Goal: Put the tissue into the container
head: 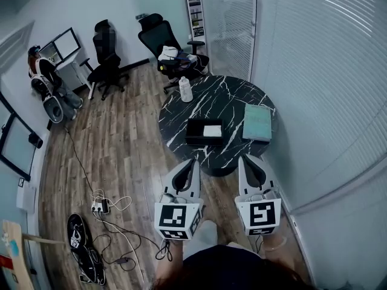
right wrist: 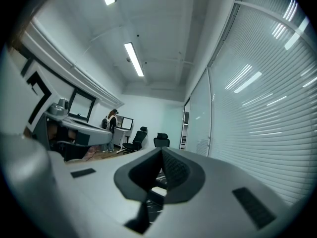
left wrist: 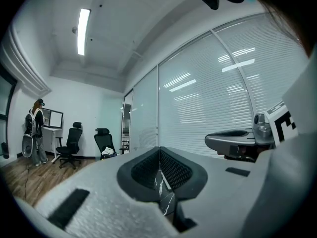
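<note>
A round black marble table (head: 233, 95) stands in front of me in the head view. On its near side sits a shallow black container (head: 198, 132) with a white tissue-like sheet (head: 212, 130) lying inside it. My left gripper (head: 195, 161) and right gripper (head: 242, 158) hover side by side at the table's near edge, short of the container. Both point level. In the left gripper view, the left gripper (left wrist: 159, 150) has its jaws together with nothing between them. The right gripper (right wrist: 162, 150) is likewise shut and empty in its own view.
A flat green box (head: 257, 122) lies on the table's right side and a white bottle-like object (head: 185, 89) stands at its far edge. Office chairs (head: 169, 44) and a person (head: 45, 77) at a desk are beyond. Cables (head: 106, 213) trail over the wood floor. Glass walls with blinds (head: 326, 83) close the right.
</note>
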